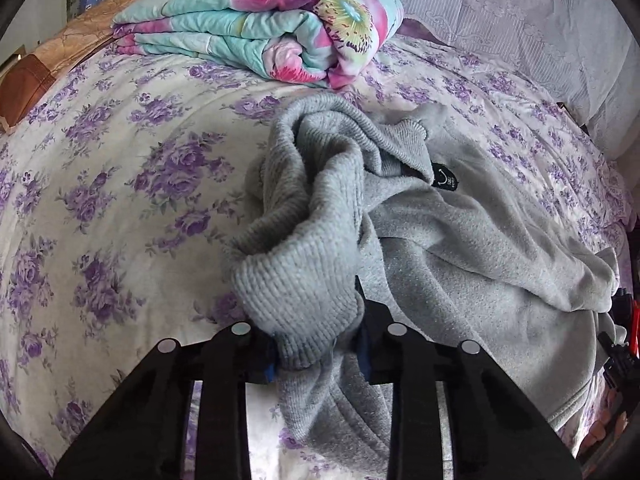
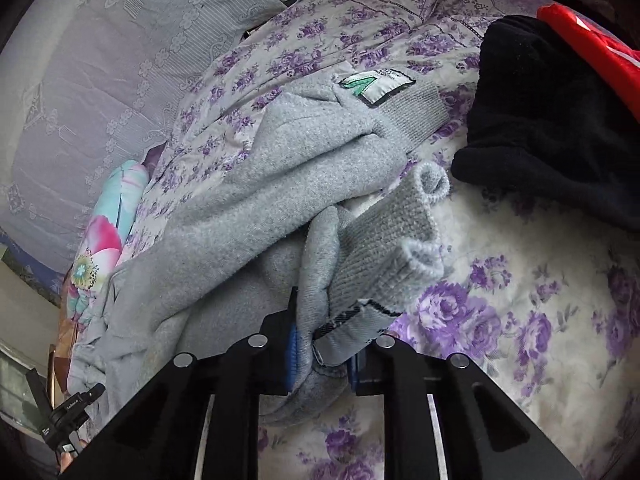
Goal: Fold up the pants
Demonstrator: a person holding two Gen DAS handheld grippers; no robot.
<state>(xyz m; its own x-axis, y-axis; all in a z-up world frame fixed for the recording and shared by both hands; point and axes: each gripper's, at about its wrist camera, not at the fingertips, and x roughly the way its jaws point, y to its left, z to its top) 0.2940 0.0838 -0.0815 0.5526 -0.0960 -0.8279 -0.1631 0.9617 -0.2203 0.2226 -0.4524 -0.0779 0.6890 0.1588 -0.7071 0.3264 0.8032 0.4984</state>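
Grey sweatpants [image 1: 460,248] lie crumpled on a bed with a purple-flowered sheet [image 1: 120,184]. In the left wrist view my left gripper [image 1: 316,352] is shut on a ribbed grey band of the pants [image 1: 304,280], which bunches up between the blue pads. A small black tag [image 1: 444,178] shows on the pants further back. In the right wrist view my right gripper [image 2: 324,356] is shut on another ribbed edge of the same pants [image 2: 248,216], beside a striped label. A white and green patch [image 2: 376,86] sits on the pants' far end.
A folded quilt [image 1: 272,28] in teal and pink lies at the back of the bed. A black garment [image 2: 552,120] and something red [image 2: 592,48] lie at the right. A pale lace curtain [image 2: 100,80] hangs behind the bed.
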